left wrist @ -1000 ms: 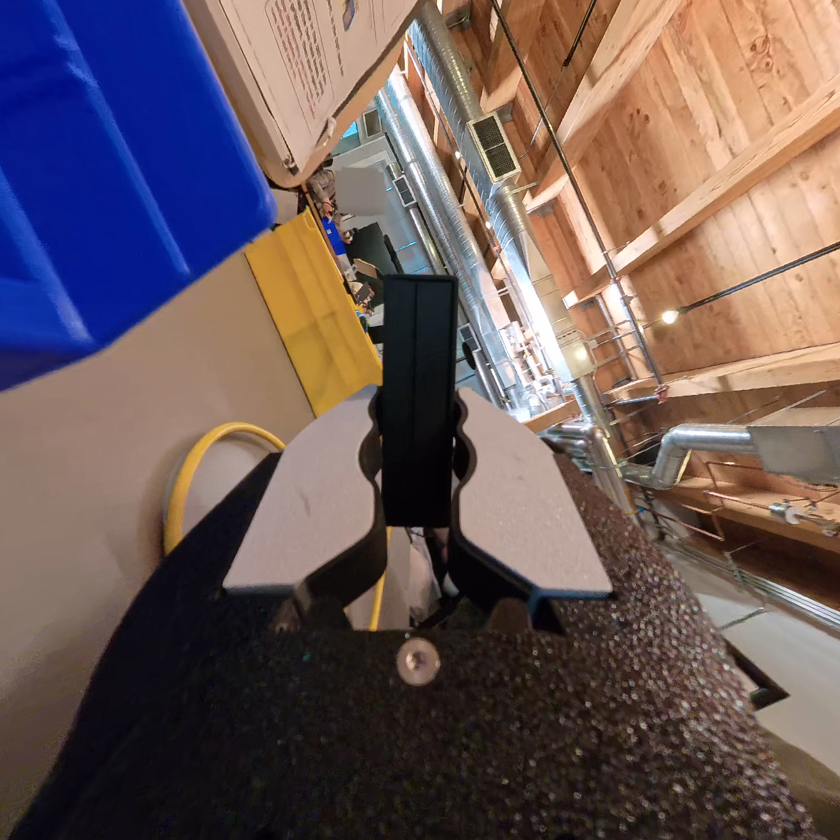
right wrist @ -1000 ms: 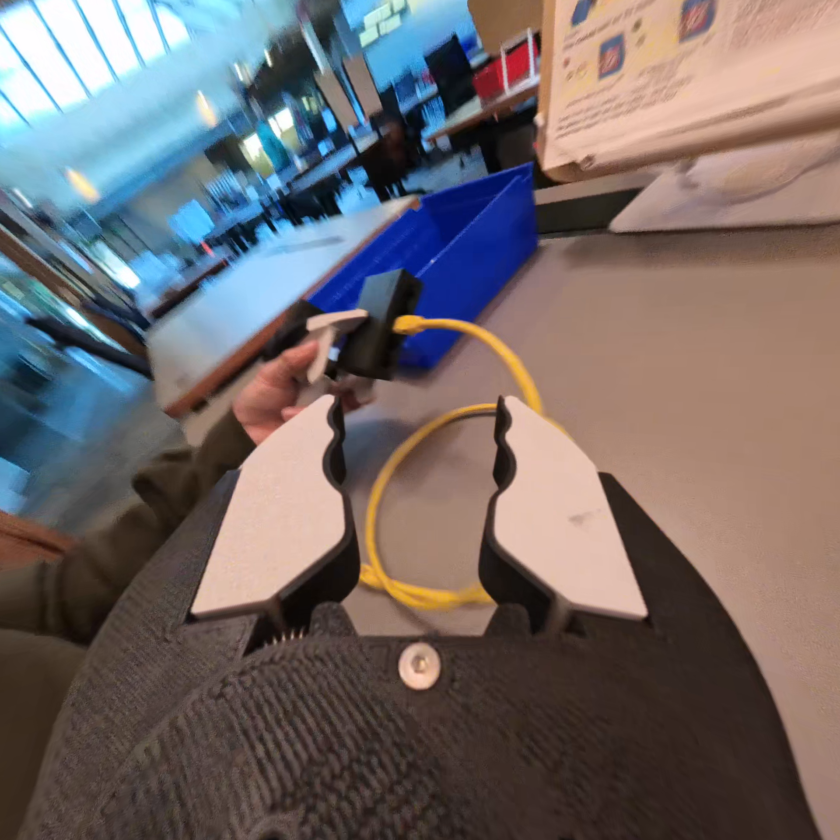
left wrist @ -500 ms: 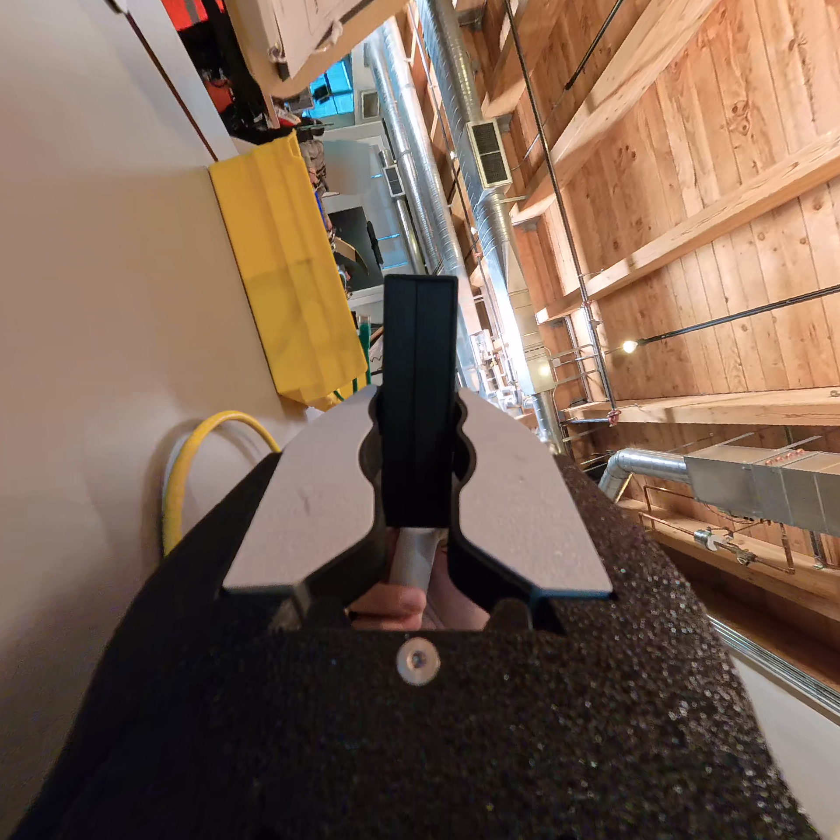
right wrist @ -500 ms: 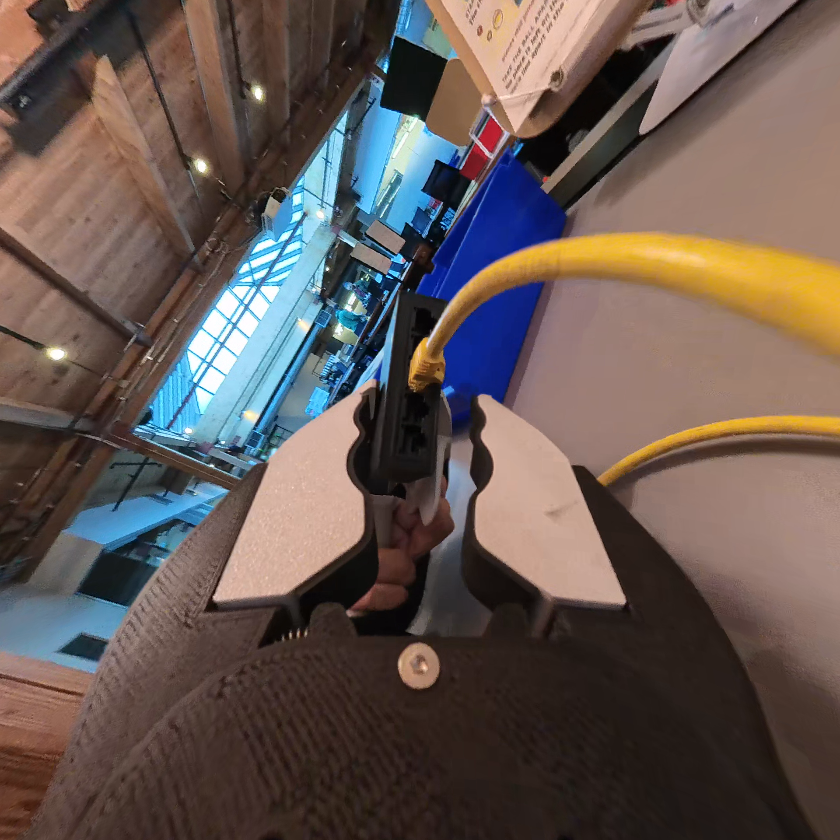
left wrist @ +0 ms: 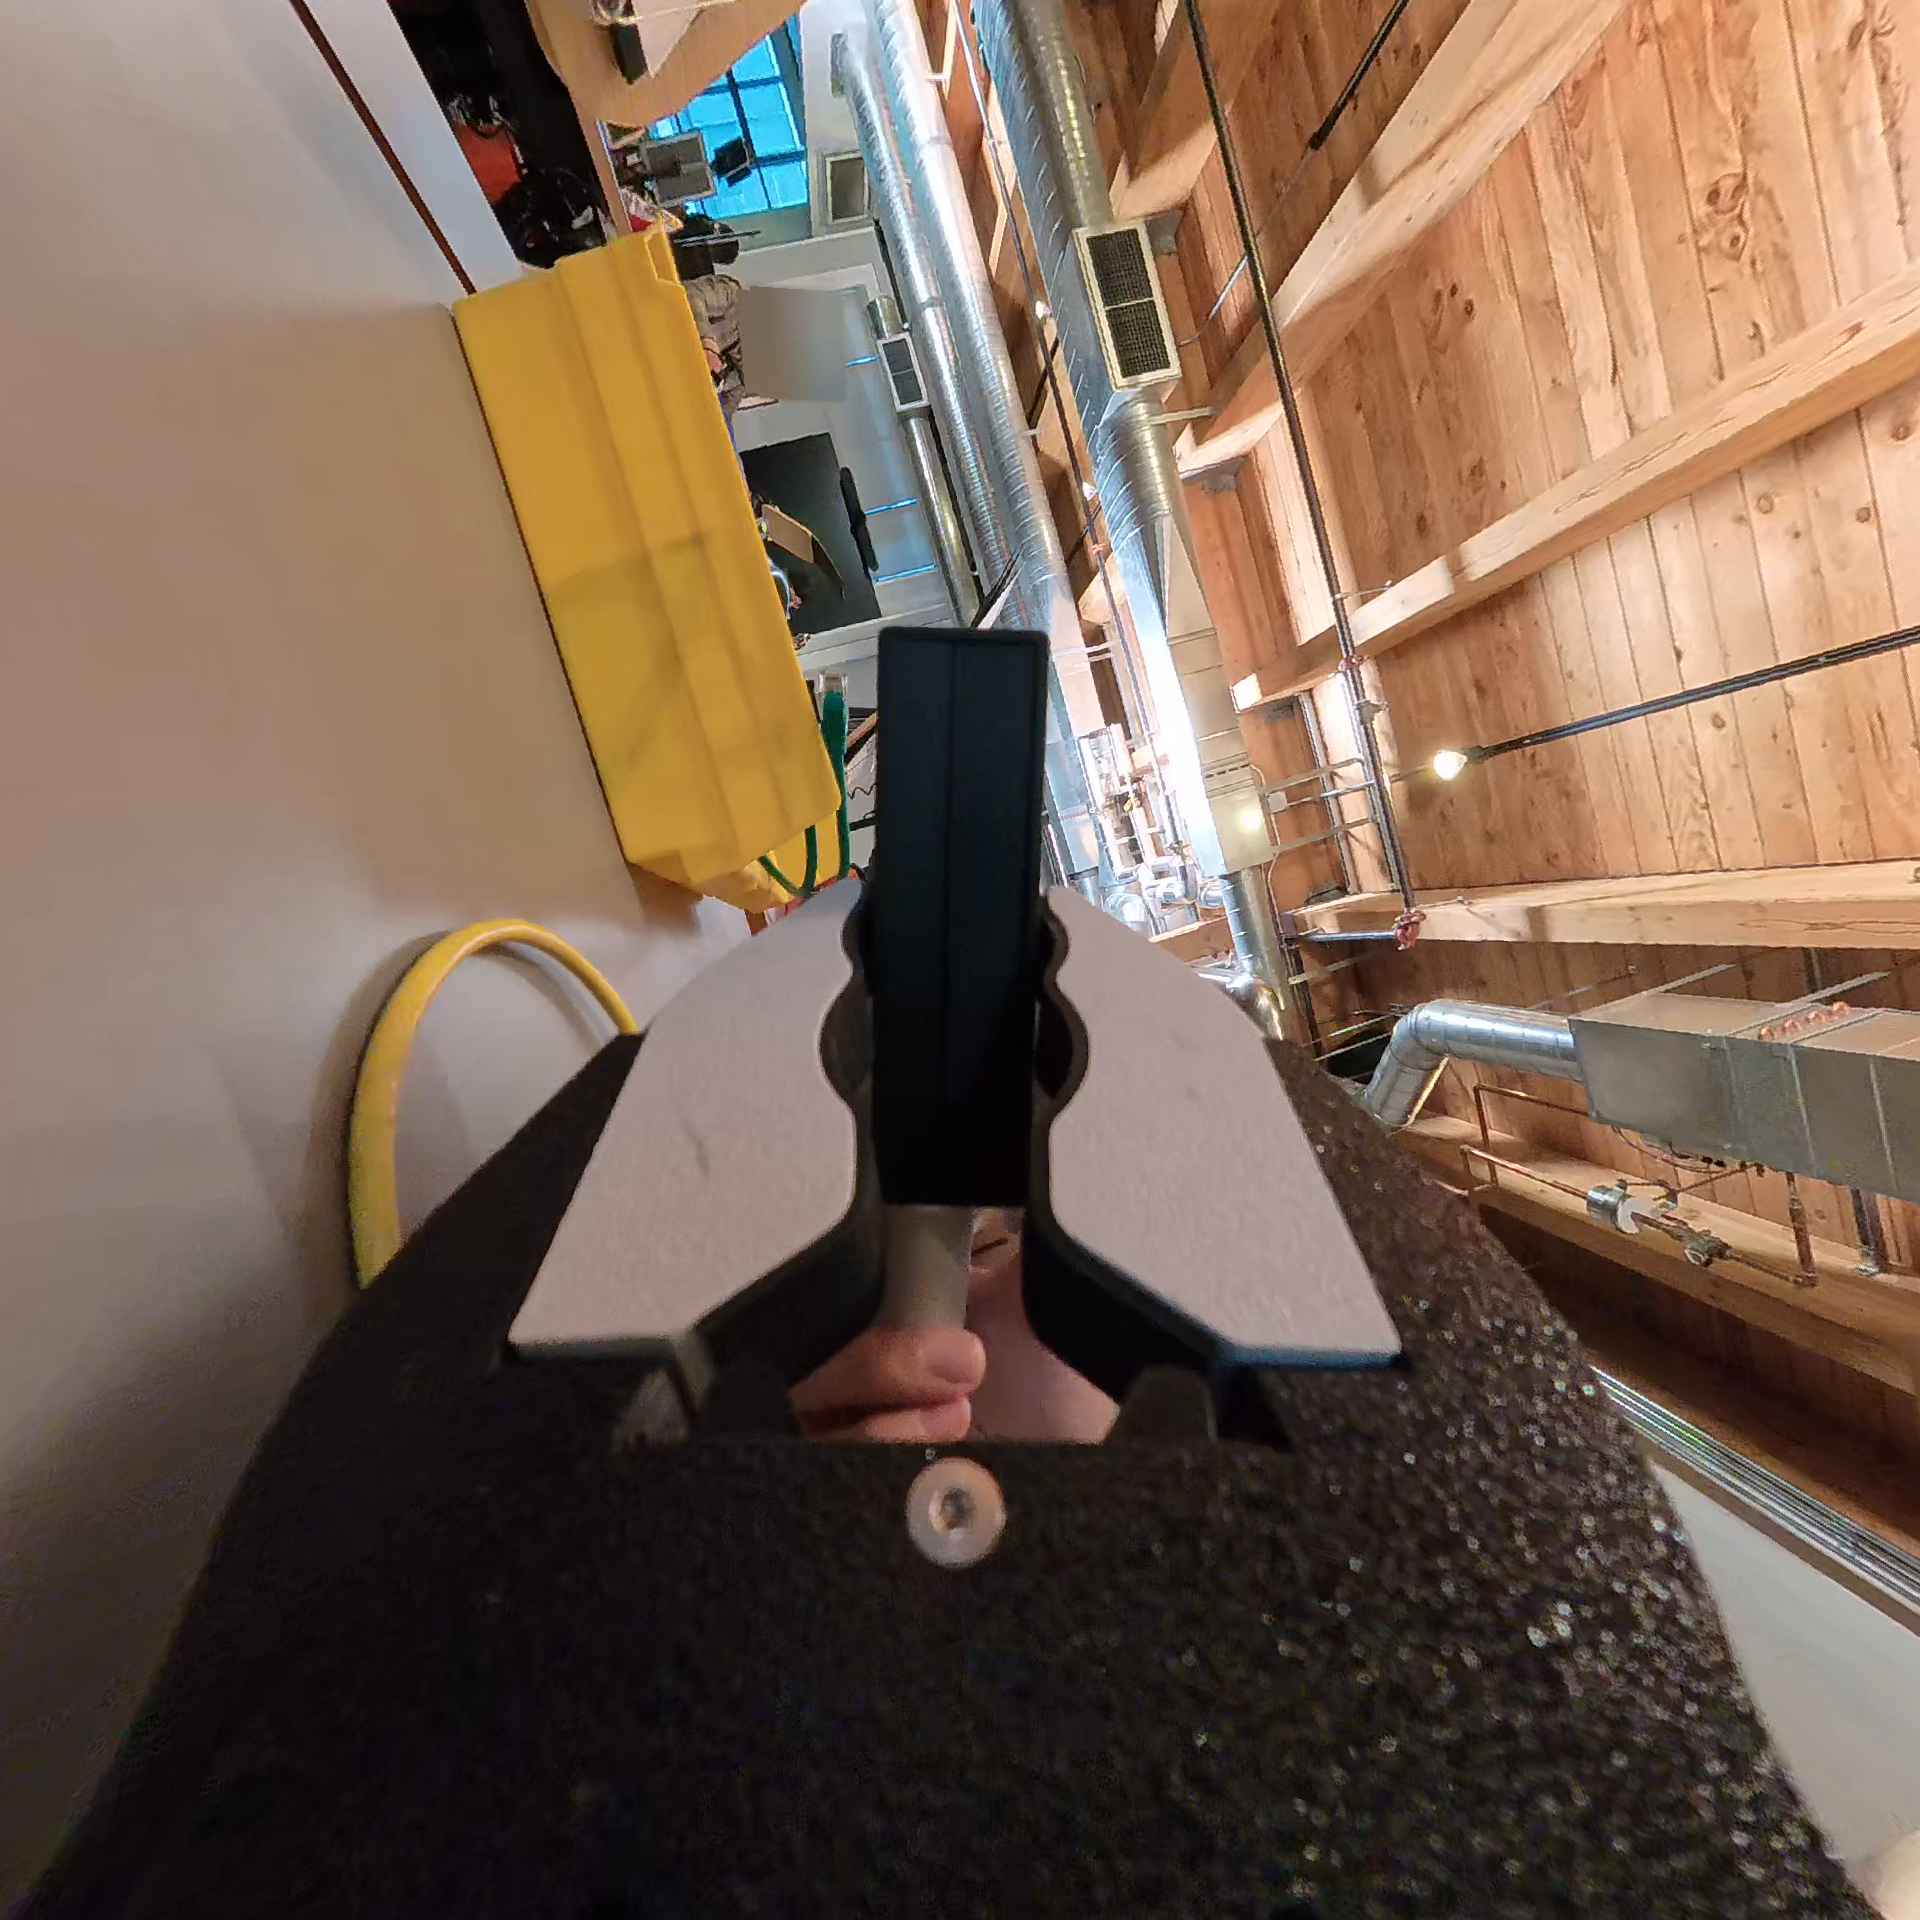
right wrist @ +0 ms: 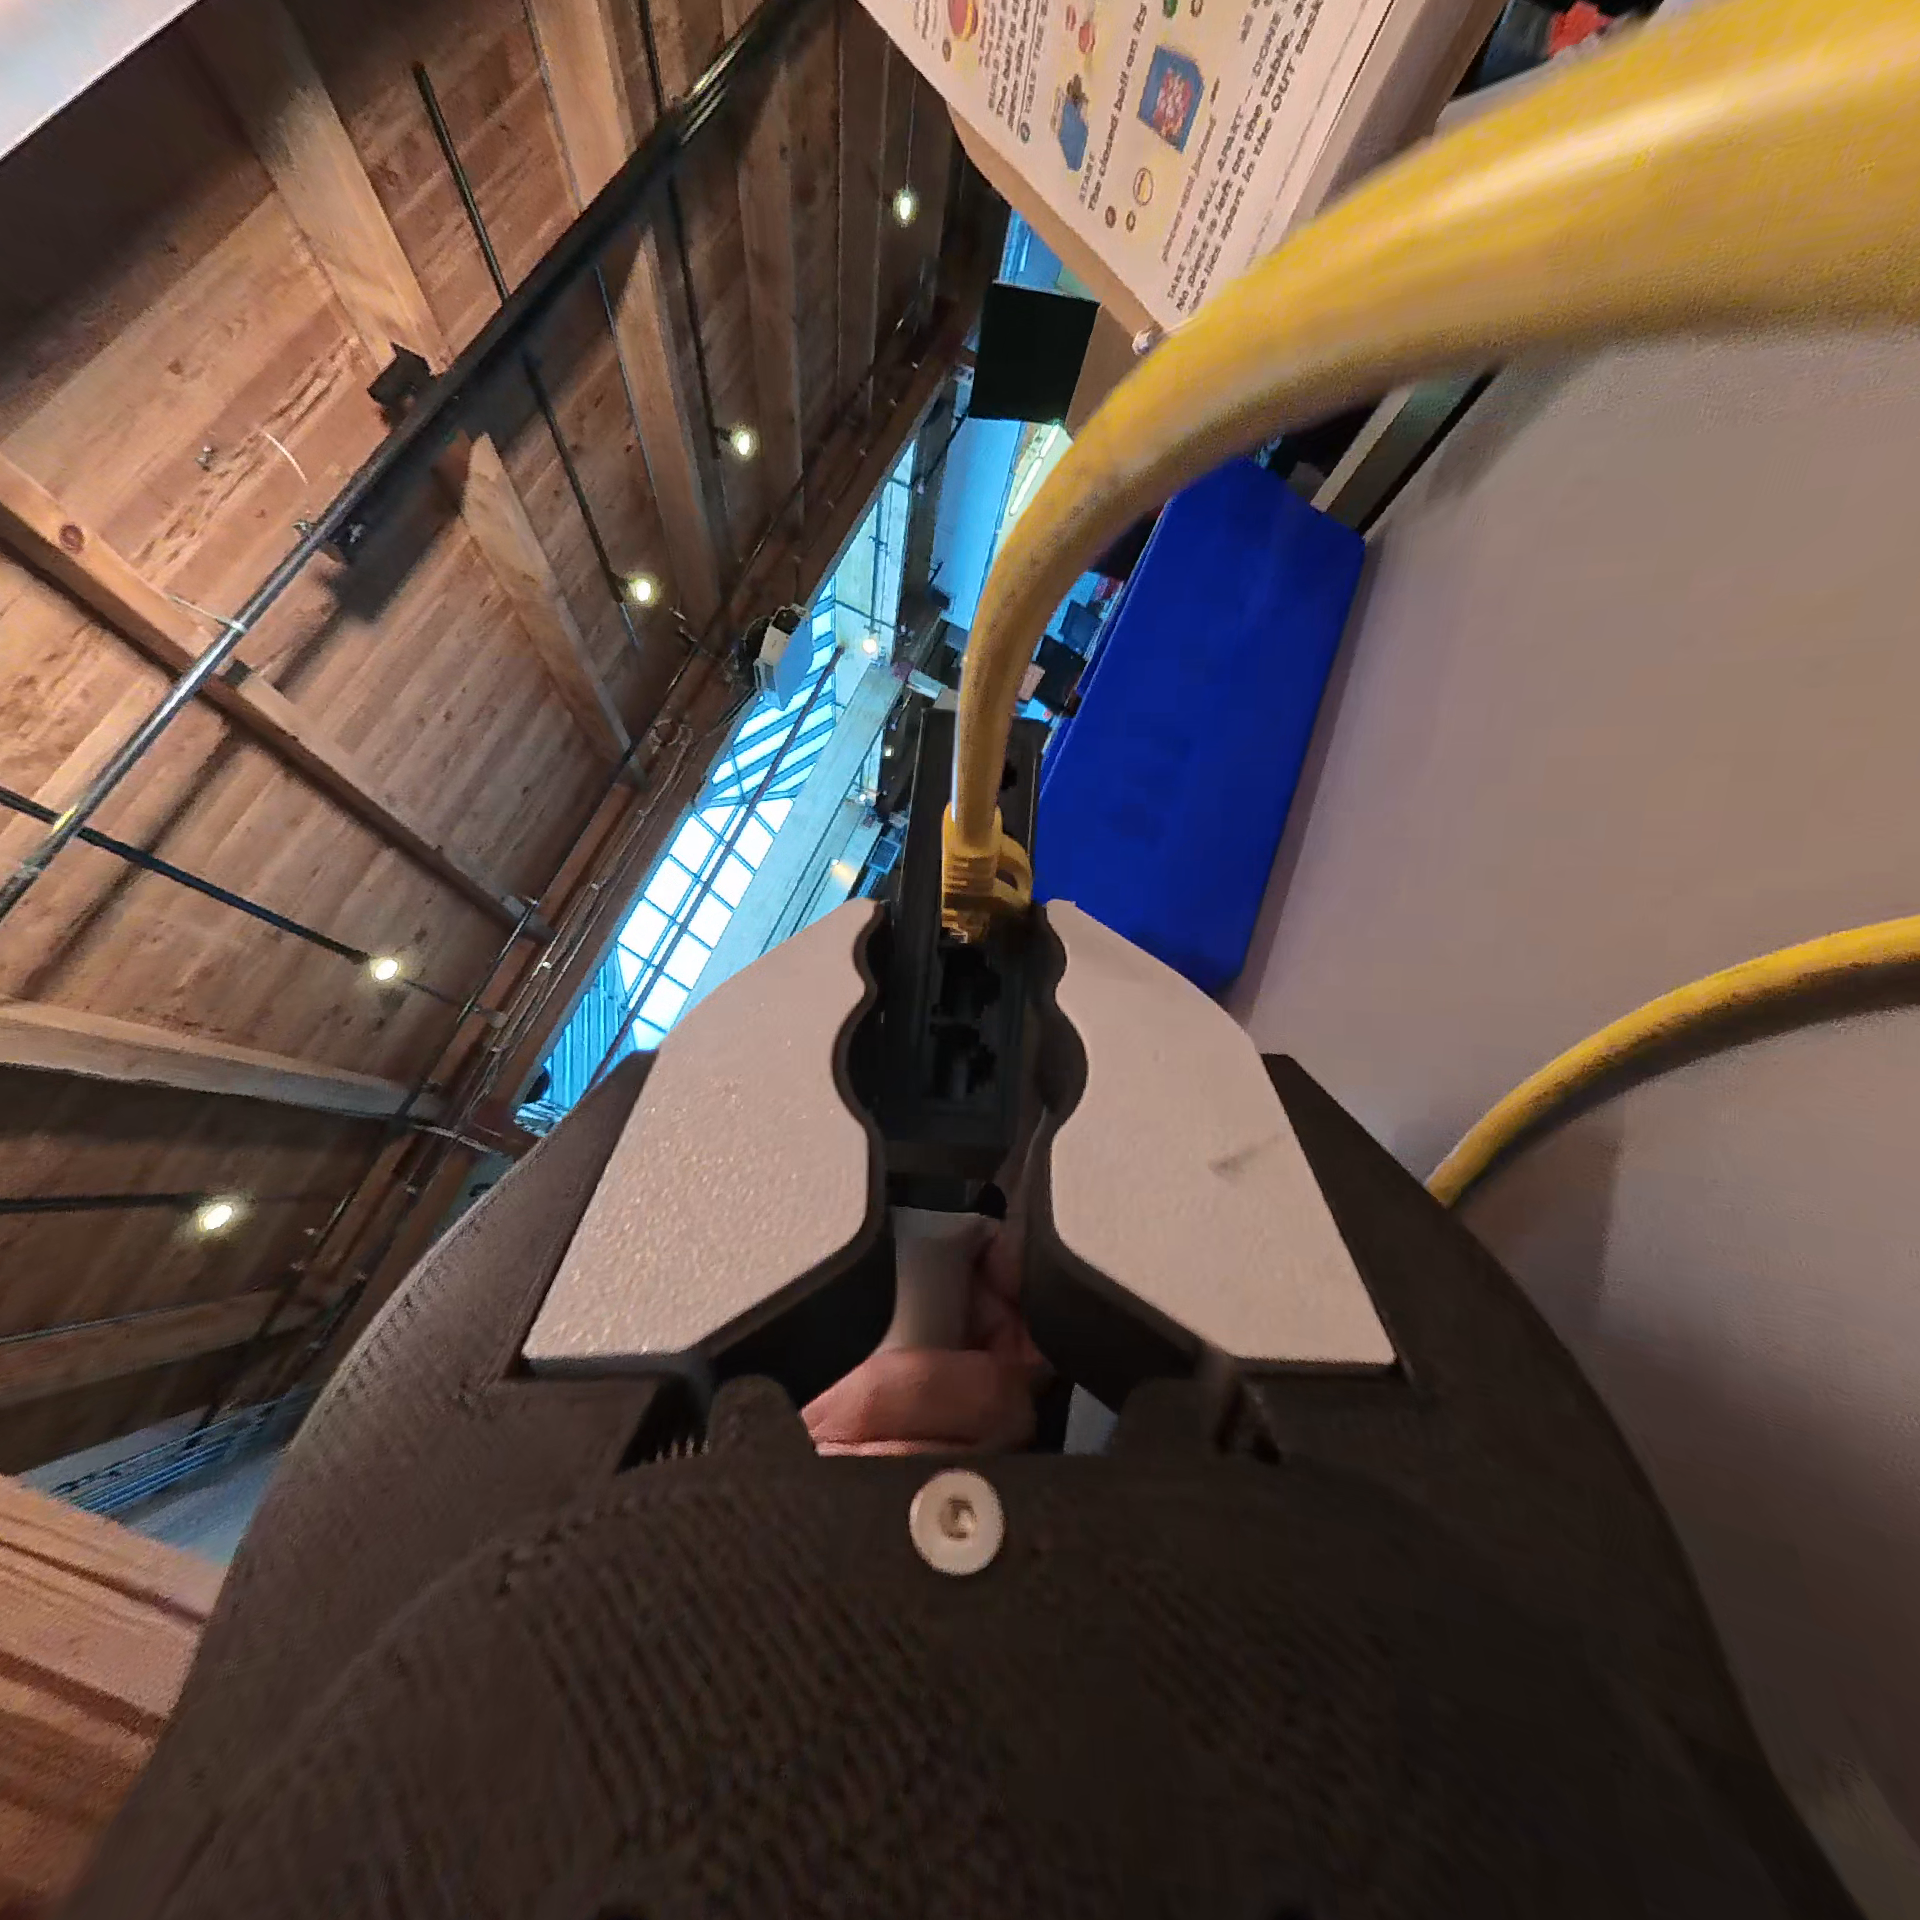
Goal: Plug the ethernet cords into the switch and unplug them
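Observation:
My left gripper [left wrist: 954,914] is shut on the black switch [left wrist: 956,790], seen here from its plain back. In the right wrist view the switch [right wrist: 961,1049] shows its port side between the fingers of my right gripper [right wrist: 958,920], which is shut on it. A yellow ethernet cord [right wrist: 1226,332] is plugged into an upper port by its yellow plug [right wrist: 982,862]; the two ports below it are empty. The cord loops over the grey table [right wrist: 1610,727] and also shows in the left wrist view [left wrist: 384,1091]. A hand shows behind both grippers.
A yellow bin [left wrist: 644,582] stands on the table [left wrist: 208,623], with a green ethernet cord [left wrist: 831,748] hanging at its end. A blue bin [right wrist: 1195,727] and a printed sign [right wrist: 1143,104] stand at the table's far side. Wooden ceiling and ducts fill the rest. Only a small space, under 4 cm, lies between the two pairs of fingers.
My right gripper has come up to the switch from the port side and closed its fingers on it. My left gripper has kept hold of the switch while both views turned.

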